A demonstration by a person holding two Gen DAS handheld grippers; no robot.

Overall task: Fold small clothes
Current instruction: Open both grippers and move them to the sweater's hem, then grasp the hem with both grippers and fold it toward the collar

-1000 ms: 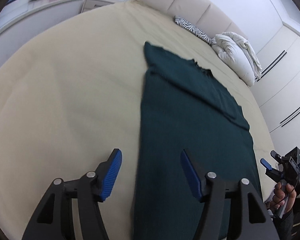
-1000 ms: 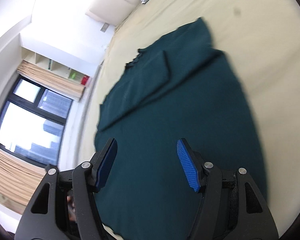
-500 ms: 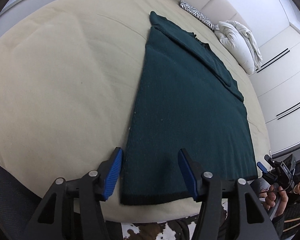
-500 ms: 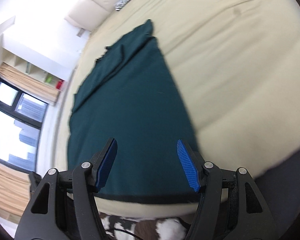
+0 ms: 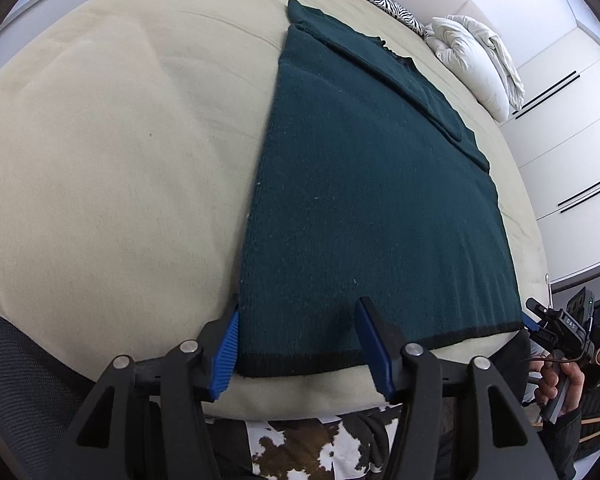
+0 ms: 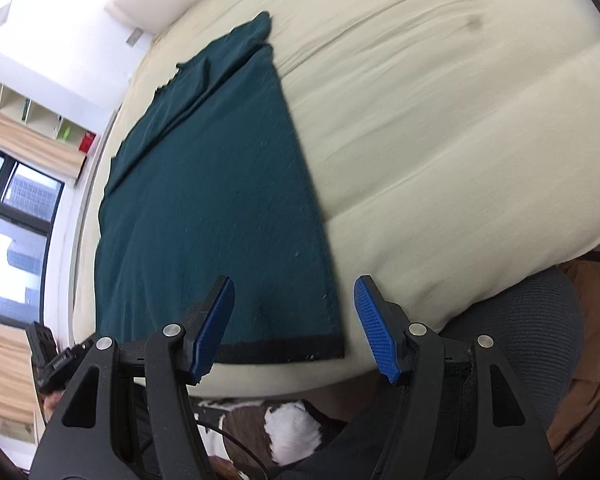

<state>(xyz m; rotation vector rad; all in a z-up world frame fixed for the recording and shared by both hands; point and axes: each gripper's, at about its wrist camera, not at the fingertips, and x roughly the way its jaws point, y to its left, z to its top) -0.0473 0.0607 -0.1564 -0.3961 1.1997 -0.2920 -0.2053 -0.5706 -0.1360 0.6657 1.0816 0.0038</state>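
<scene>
On a wide bed covered with a cream sheet (image 5: 112,152), a dark green knitted garment (image 5: 364,200) lies spread flat, running lengthwise from the near edge of the mattress toward the headboard. Its black-trimmed hem (image 5: 340,356) sits just inside the near edge of the bed, and at the far end a sleeve lies folded across the body. In the left wrist view, the left gripper (image 5: 300,344) hovers over the garment's near left corner with its blue pads apart; its jaws have just been closing a little, yet they are released, with the corner of the fabric seen between them and neither pad pressing on it. In the right wrist view, the right gripper (image 6: 294,328) hangs over the near right corner, jaws likewise apart and gripping nothing, the garment's side edge and hem corner showing between the pads. A white duvet (image 5: 476,64) is bunched at the far right of the bed, beside a zebra-striped pillow (image 5: 384,4). Below the bed edge a brown-and-white cowhide rug (image 5: 312,448) is visible. A window (image 6: 16,216) with beige curtains shows at the left of the right wrist view.
</scene>
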